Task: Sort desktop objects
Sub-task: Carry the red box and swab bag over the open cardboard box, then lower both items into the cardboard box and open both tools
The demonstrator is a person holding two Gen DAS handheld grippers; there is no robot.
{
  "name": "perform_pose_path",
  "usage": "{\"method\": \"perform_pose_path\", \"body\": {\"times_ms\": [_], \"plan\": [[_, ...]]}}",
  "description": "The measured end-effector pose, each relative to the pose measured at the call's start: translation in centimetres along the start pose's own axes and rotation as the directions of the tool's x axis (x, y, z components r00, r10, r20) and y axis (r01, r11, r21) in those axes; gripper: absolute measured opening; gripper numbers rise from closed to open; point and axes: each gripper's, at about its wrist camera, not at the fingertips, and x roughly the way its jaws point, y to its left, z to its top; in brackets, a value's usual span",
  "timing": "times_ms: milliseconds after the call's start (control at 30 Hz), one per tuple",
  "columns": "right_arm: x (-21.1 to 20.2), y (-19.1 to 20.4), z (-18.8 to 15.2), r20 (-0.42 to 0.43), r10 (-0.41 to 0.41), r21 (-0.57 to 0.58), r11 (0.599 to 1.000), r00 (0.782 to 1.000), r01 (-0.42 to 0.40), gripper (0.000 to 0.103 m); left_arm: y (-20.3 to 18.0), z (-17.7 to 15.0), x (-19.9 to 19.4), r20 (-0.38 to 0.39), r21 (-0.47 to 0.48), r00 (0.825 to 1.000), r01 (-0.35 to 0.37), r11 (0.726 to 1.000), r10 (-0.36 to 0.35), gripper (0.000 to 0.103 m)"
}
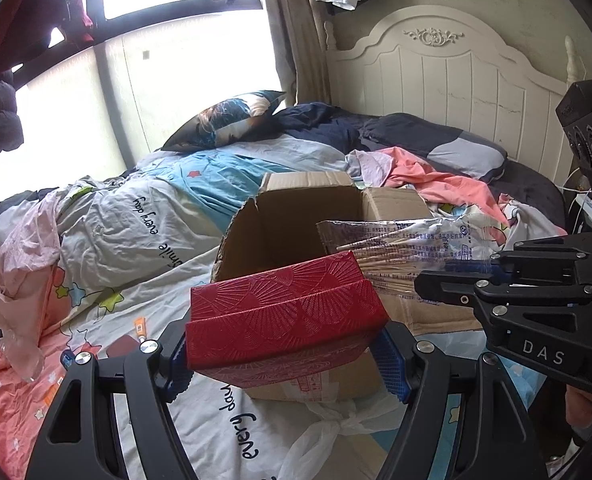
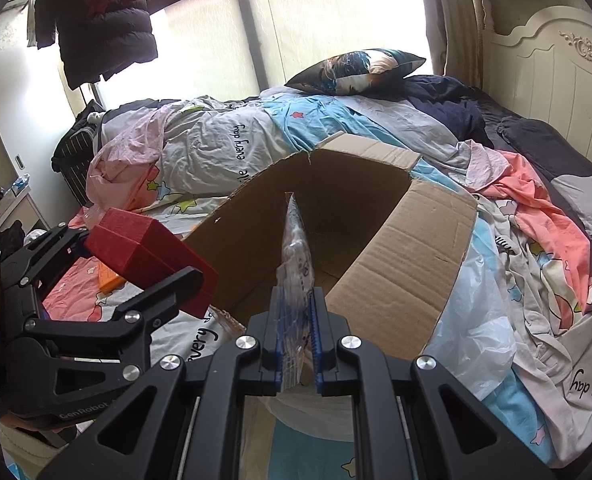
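Observation:
My left gripper (image 1: pixel 285 354) is shut on a red textured box (image 1: pixel 283 316), its blue pads pressing both sides, and holds it at the near rim of an open cardboard box (image 1: pixel 291 224) on the bed. In the right wrist view the red box (image 2: pixel 147 252) hangs left of the cardboard box (image 2: pixel 376 232). My right gripper (image 2: pixel 296 344) is shut on a clear plastic bag of wooden sticks (image 2: pixel 296 256), held edge-on over the box opening. From the left wrist view the bag (image 1: pixel 400 248) pokes in over the box from the right gripper (image 1: pixel 448 286).
The box sits on a rumpled bed with a star-print quilt (image 1: pixel 135 240). A white plastic bag (image 2: pixel 472 320) lies against the box's right side. Pink clothes (image 1: pixel 428 172), a pillow (image 1: pixel 231 120) and the headboard (image 1: pixel 456 72) lie beyond. An orange item (image 2: pixel 109 278) rests on the quilt at left.

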Motion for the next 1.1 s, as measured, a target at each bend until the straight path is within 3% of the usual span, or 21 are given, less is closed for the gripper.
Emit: {"method": "perform_pose_path", "body": {"times_ms": [733, 1100], "plan": [[5.2, -0.2, 1.7, -0.121, -0.059, -0.042, 0.998, 0.991, 0.054, 0.011, 1.6, 0.4, 5.3, -0.073, -0.036, 0.997, 0.013, 0.999, -0.016, 0.076], [6.4, -0.2, 1.9, -0.135, -0.083, -0.064, 0.995, 0.987, 0.075, 0.011, 2.1, 0.3, 7.4, -0.108, -0.067, 0.993, 0.042, 0.997, -0.049, 0.075]]}}
